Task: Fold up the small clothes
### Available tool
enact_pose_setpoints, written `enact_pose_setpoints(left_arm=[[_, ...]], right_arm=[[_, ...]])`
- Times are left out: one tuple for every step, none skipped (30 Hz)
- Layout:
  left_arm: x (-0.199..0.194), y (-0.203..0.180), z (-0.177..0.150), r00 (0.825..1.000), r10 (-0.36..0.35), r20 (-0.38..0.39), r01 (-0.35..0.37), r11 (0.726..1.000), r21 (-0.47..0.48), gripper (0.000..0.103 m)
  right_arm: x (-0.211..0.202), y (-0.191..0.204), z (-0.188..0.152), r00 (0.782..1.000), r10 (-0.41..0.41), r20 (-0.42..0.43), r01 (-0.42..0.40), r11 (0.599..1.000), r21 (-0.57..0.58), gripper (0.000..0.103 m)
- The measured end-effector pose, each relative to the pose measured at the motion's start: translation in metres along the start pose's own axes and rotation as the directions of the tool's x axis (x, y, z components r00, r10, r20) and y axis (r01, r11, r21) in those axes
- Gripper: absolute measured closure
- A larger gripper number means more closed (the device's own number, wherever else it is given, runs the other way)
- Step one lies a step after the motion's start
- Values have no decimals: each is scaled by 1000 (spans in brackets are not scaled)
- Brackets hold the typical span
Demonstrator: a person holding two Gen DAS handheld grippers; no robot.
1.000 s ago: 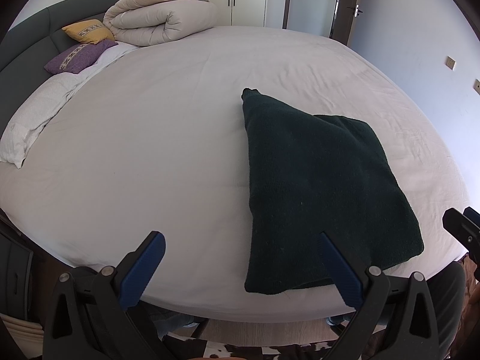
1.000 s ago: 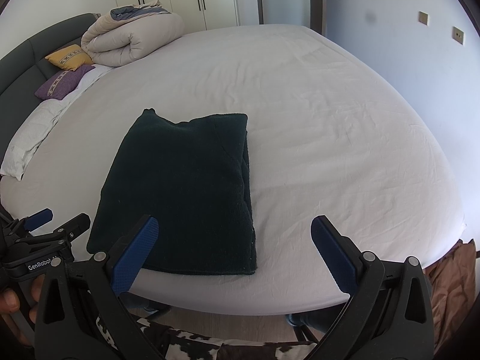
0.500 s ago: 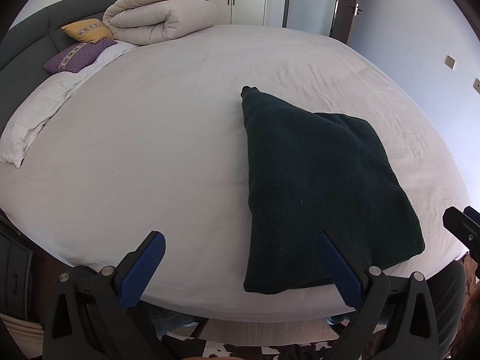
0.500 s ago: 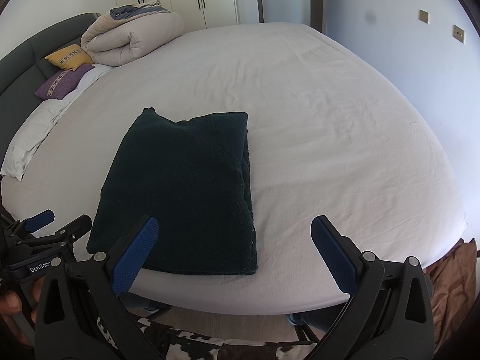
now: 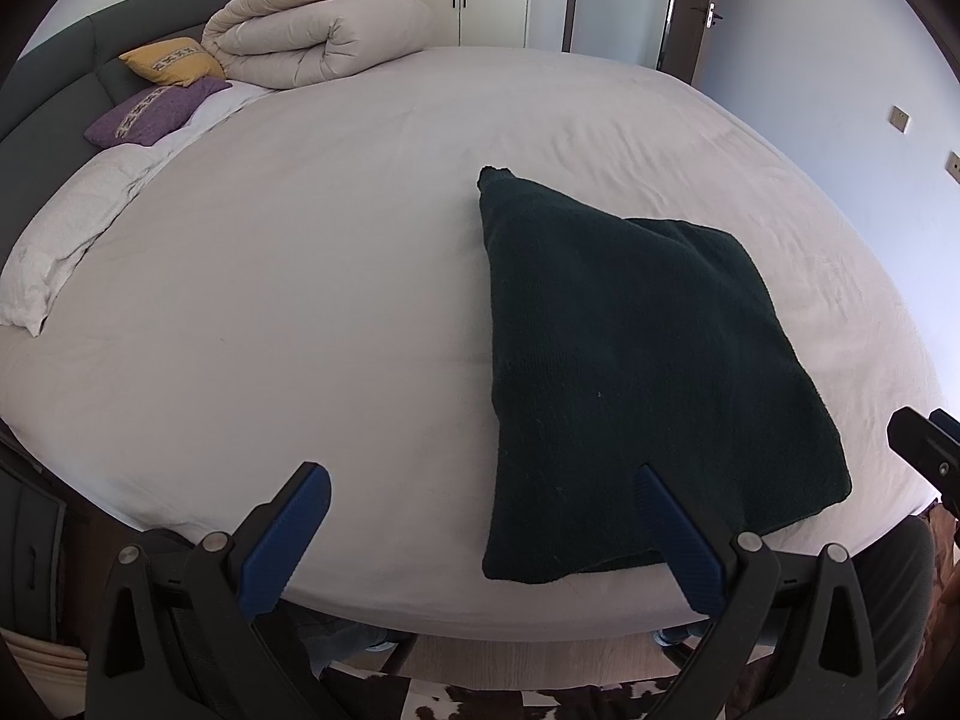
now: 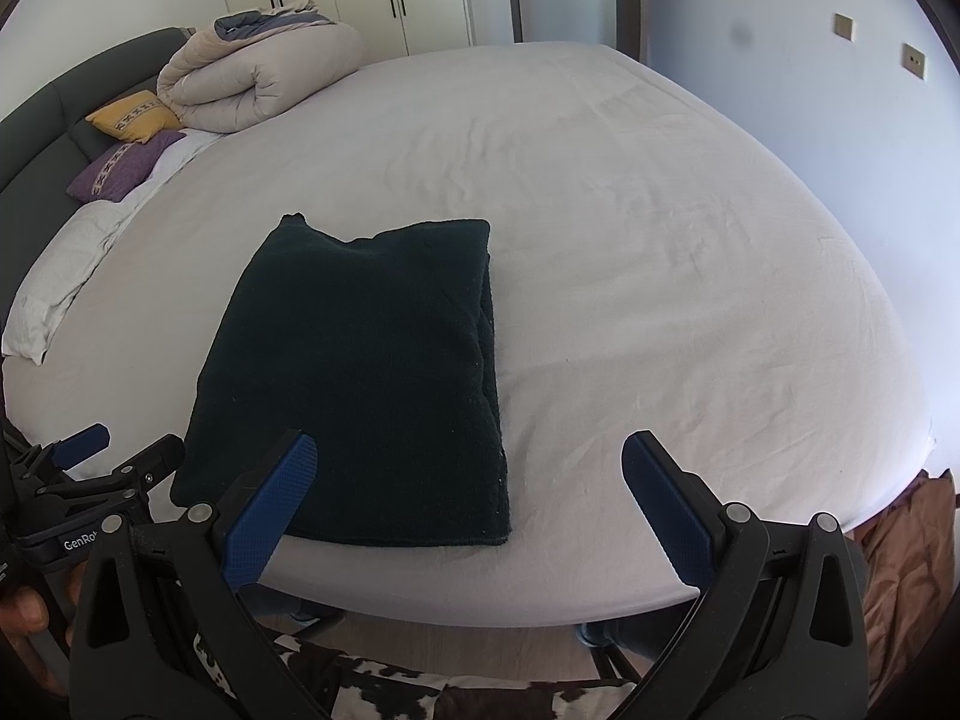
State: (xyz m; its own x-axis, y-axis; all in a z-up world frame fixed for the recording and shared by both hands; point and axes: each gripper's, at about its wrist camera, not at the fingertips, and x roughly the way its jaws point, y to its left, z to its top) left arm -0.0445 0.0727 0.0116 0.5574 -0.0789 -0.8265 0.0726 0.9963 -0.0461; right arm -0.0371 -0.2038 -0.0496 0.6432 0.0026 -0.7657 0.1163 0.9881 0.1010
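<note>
A dark green knitted garment lies folded into a flat rectangle near the front edge of the white bed; the right wrist view shows the same garment left of centre. My left gripper hovers open over the front edge, its right finger in front of the garment's near left corner. My right gripper is open too, held just short of the garment's near right corner, with nothing between its fingers. Low on the left, the right wrist view also catches the left gripper.
A rolled beige duvet, a yellow cushion and a purple cushion lie by the dark headboard at the far left. White pillows line the left edge. Wardrobes and a door stand behind. A cowhide rug covers the floor.
Almost nothing has shifted; both grippers stay open in nearly the same place and the garment lies as before.
</note>
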Motion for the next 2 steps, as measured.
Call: enact_pose_setpoints(left_arm=[[0, 0, 0, 1000, 1, 2, -1, 1000, 1, 0], [0, 0, 0, 1000, 3, 3, -3, 1000, 0, 0]], right_arm=[[0, -1, 0, 1000, 0, 1, 0, 1000, 0, 0], [0, -1, 1, 1000, 0, 2, 0, 1000, 1, 0]])
